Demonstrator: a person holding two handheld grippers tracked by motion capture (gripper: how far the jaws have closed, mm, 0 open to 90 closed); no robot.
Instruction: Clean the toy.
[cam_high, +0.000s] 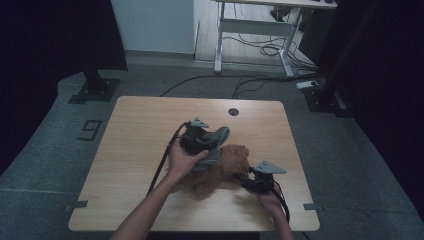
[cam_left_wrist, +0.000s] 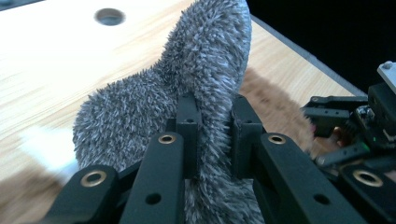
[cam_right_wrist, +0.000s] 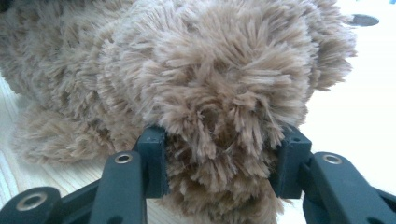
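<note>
**Two tools, two fuzzy fabrics on the bench**

We are working at a light wooden bench with a tool in each hand. Our left tool is pinching a grey fuzzy fabric: its two black jaws are standing narrow, pressed in on a fold of the pile from either side. In the left gripper view the grey fabric is rising between the jaws and curving up and away, with one rounded lobe spreading out to the left over the bench. In the high view our left hand is carrying that tool near the middle of the bench, and the grey fabric is hanging from it, just above and partly over a brown fuzzy fabric.

Our right tool is gripping the brown fuzzy fabric. Its jaws are standing moderately apart, and a thick tuft of the long brown pile is filling the gap between them, pressed by both pads. The rest of the brown fabric is lying bunched on the bench beyond the jaws. In the high view our right hand is holding that tool at the near right edge of the brown heap, close to the front of the bench.

A round hole is showing in the bench top towards its far edge.
</note>
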